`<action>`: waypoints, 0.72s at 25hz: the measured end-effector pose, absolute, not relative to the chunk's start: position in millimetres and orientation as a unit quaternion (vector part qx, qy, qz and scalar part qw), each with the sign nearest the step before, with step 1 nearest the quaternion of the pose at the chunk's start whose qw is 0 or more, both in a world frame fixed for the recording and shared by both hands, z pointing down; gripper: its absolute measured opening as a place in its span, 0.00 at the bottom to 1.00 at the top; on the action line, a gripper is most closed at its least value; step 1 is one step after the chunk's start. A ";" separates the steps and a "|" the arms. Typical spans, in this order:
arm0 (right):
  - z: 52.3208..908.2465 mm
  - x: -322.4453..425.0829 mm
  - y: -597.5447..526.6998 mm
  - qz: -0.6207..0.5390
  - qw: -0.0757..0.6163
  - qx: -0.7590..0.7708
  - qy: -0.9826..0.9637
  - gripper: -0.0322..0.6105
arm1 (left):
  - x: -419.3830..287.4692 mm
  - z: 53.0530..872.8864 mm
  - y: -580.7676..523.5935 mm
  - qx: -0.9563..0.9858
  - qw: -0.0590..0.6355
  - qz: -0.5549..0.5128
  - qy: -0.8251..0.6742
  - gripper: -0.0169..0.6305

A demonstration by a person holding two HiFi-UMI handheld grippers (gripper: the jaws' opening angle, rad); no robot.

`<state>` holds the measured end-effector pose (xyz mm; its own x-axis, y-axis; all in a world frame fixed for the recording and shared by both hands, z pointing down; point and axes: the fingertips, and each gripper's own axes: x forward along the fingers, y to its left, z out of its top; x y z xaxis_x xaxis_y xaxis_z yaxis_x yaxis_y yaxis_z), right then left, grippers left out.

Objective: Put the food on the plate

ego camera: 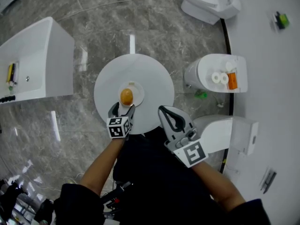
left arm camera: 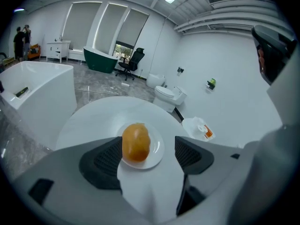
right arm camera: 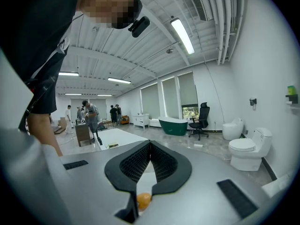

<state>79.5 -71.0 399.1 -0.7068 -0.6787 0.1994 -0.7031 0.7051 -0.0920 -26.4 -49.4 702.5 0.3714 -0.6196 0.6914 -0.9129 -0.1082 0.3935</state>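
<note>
Item: orange oval food [ego camera: 126,96], lying on the white plate [ego camera: 138,92] mid-table [ego camera: 154,78], long axis running near-to-far.
You are holding your left gripper [ego camera: 122,108] released, jaws apart just near of the food; your right gripper [ego camera: 162,110] is sitting clenched, empty, to the right.

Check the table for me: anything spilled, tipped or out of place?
Nothing stands out. The orange food sits whole on the small white plate, which lies flat on the round table, no spill around it. The left gripper is open near the plate; the right gripper is shut and empty.
</note>
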 end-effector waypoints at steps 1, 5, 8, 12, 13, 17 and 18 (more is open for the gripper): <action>398.5 80.0 -68.4 0.082 0.073 0.378 -0.919 0.06 | -26.3 696.8 -47.7 0.723 0.404 0.176 -0.532 0.55; 397.4 75.6 -57.6 0.083 0.069 0.380 -0.919 0.06 | -31.8 674.1 -42.8 0.726 0.397 0.147 -0.542 0.55; 395.5 75.9 -49.6 0.088 0.068 0.381 -0.918 0.06 | -33.7 660.2 -37.6 0.735 0.380 0.138 -0.544 0.55; 388.5 77.2 -43.6 0.071 0.066 0.384 -0.918 0.06 | -35.9 643.9 -31.1 0.740 0.369 0.117 -0.551 0.55; 386.9 75.2 -42.3 0.066 0.064 0.383 -0.919 0.06 | -38.1 640.2 -29.9 0.739 0.368 0.112 -0.553 0.55; 382.0 65.3 -33.3 0.058 0.055 0.378 -0.922 0.06 | -40.4 620.6 -24.1 0.741 0.362 0.088 -0.559 0.55; 380.9 63.4 -31.6 0.057 0.054 0.377 -0.923 0.06 | -40.5 613.4 -23.3 0.744 0.356 0.082 -0.560 0.55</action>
